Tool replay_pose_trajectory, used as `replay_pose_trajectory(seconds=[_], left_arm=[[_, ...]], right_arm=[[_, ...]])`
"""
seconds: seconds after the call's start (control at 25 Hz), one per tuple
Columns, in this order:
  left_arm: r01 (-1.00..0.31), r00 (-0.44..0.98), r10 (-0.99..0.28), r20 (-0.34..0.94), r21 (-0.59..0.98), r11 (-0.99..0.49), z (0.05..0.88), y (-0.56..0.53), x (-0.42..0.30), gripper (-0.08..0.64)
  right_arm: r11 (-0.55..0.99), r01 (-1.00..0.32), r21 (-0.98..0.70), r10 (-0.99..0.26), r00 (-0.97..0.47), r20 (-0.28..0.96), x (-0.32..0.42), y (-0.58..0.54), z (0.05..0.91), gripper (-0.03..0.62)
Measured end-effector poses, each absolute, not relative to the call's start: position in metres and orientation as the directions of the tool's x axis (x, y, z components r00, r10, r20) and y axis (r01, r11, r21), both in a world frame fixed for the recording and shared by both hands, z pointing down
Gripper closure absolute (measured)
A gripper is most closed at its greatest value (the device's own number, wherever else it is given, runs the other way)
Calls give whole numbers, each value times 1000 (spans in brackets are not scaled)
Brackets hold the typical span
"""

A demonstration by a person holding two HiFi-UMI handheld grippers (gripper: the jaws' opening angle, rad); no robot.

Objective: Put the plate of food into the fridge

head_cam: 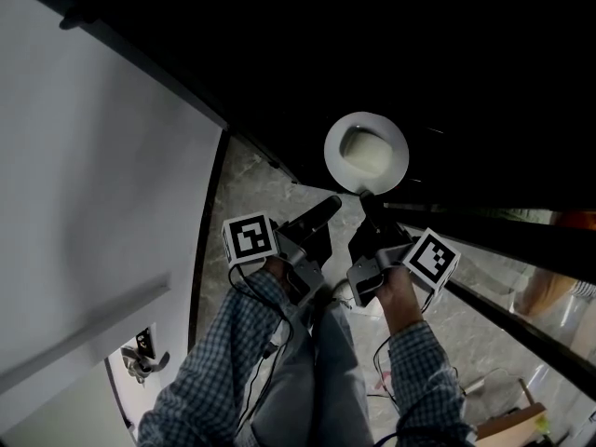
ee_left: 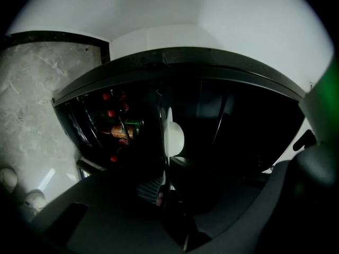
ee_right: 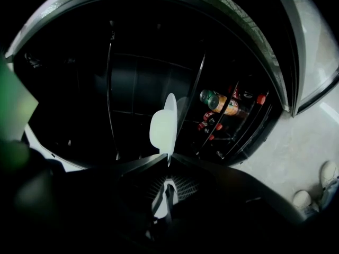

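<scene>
Now right tool (head_cam: 366, 197) tight on rim of food plate (head_cam: 336, 138); left tool's (head_cam: 328, 207) state unclear.

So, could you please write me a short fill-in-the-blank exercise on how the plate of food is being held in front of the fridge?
1. The right gripper has its jaws shut on the ___ of the white round plate of food.
2. The black fridge ahead stands ___, its shelves in view.
3. In the right gripper view, the orange-labelled drink bottle shows to the plate's ___.
Missing words: rim; open; right.
</scene>
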State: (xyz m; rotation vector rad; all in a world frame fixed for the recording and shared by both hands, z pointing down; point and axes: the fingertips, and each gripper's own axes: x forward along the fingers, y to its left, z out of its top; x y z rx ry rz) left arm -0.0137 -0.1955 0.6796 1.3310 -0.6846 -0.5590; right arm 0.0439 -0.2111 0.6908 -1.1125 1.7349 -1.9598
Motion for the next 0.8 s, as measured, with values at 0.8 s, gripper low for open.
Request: replay_pose_trajectory(seconds=[0.8], left_arm=[[-30, 659, -739, 139, 987, 160, 672, -168, -40, 535]], right_arm=[[-129, -411, -902, -645, -656, 391, 40, -247, 688, 565]])
